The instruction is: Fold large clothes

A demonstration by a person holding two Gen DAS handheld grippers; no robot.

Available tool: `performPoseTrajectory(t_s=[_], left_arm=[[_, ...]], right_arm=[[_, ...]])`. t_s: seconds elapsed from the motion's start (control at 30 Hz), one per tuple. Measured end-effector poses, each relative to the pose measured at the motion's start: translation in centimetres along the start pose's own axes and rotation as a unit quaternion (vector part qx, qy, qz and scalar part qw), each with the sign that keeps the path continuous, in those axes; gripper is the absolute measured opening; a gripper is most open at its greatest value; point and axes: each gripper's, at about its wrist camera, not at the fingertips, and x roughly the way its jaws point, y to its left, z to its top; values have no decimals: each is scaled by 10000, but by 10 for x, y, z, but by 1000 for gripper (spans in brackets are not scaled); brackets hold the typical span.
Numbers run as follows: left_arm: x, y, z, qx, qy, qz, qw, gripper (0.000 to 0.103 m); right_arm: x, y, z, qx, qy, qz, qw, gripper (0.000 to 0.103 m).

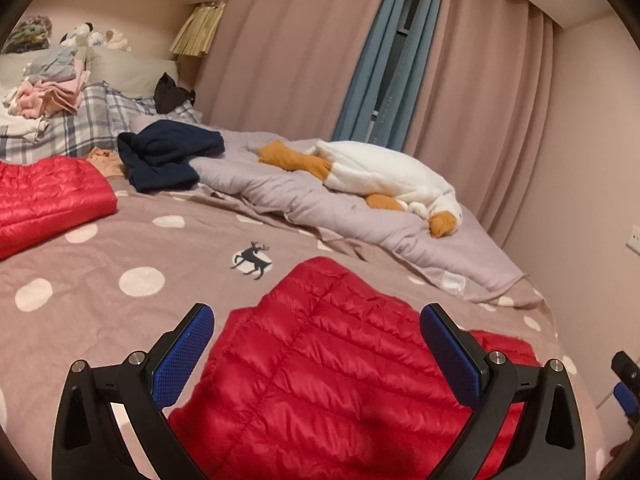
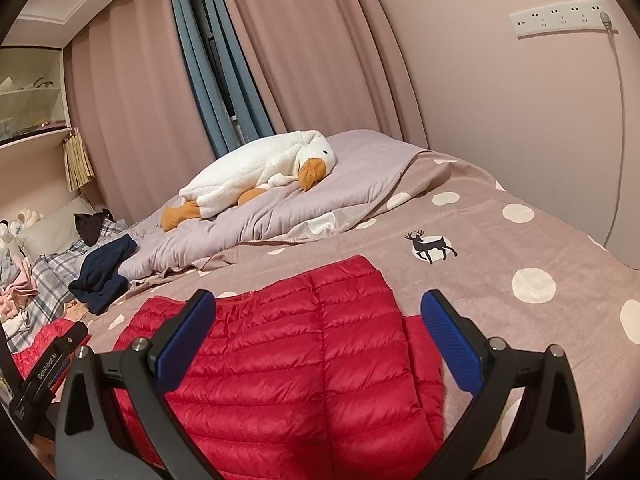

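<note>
The bed (image 1: 120, 256) carries the red down jacket (image 1: 320, 360) at 6 o'clock, partly folded. Left tool (image 1: 316, 344) and right tool (image 2: 318, 332) hover spread apart, empty; best pinch opposite edges together, evenly.

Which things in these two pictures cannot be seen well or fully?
- Red jacket: its near part is cut off by the bottom edge and the open left gripper; likewise behind the open right gripper.
- Second red piece: cut by the left edge; unclear whether it belongs to the jacket.
- Clothes pile, left wrist view: too jumbled to count.
- Shelf contents, right wrist view: too small.
</note>
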Motion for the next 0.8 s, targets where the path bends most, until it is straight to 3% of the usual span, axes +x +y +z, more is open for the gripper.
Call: performPoseTrajectory(t_s=[0.2, 0.33, 0.5, 0.6, 0.7, 0.8], left_arm=[[6, -5, -5, 111, 87, -14, 9999, 101], [9, -6, -9, -17, 144, -358, 9993, 101], [22, -7, -9, -27, 277, -389, 9989, 100], [33, -7, -11, -51, 500, -469, 9976, 87], [50, -10, -16, 124, 773, -263, 9966, 72], [67, -11, -27, 340, 1092, -5, 9934, 67]], right_arm=[[11, 2, -3, -25, 147, 21, 9999, 102], [26, 8, -10, -190, 371, -69, 9991, 102], [42, 16, -16, -374, 574, -25, 9976, 102], [55, 19, -21, -436, 715, 59, 9965, 102], [71, 21, -28, -483, 960, 12, 9942, 101], [87, 22, -36, -459, 1218, 65, 9915, 100]])
